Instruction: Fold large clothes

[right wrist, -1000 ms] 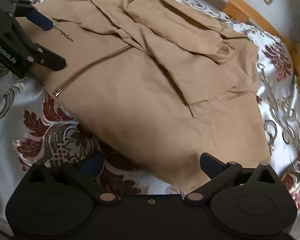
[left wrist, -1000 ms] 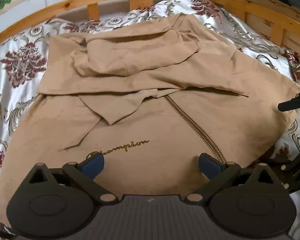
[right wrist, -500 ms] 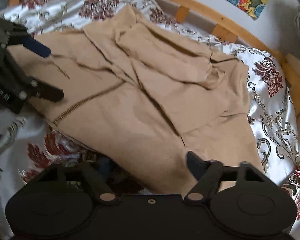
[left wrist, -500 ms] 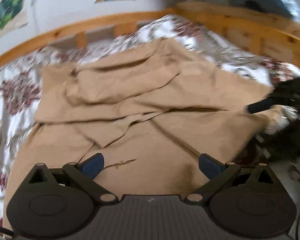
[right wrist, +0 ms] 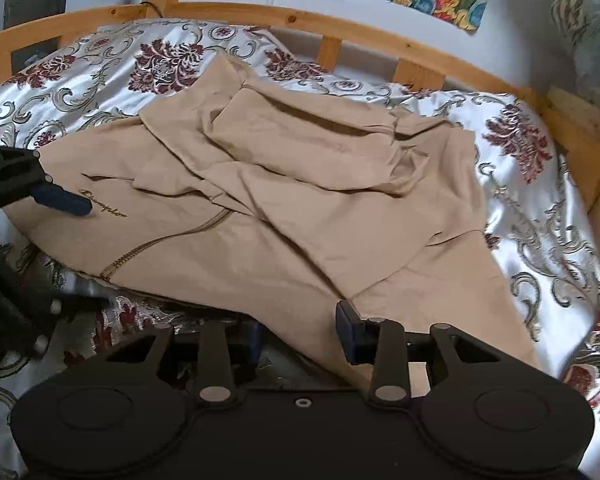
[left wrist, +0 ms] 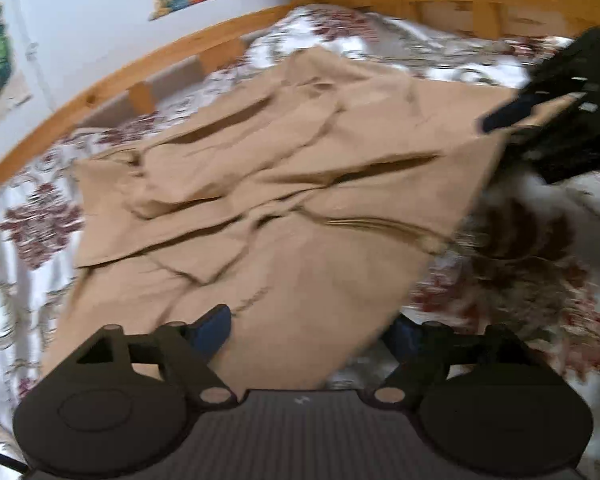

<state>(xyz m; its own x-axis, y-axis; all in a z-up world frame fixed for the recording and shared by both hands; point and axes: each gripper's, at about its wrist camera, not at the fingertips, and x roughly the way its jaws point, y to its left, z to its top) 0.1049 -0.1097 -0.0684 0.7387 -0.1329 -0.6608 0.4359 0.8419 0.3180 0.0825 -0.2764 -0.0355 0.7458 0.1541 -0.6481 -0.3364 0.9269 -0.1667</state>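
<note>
Both grippers are closing on the hem of the tan jacket [right wrist: 284, 216], cloth between each pair of jaws. Left gripper [left wrist: 308, 332] straddles the lower centre hem, pads not visibly pressing. Right gripper [right wrist: 300, 332] has the hem between its pads; whether they pinch, I cannot tell. Jacket lies on the floral bedspread [right wrist: 532, 208], its zipper [right wrist: 160, 240] running lower left to centre. Wooden bed rail [right wrist: 340, 28] curves behind.
</note>
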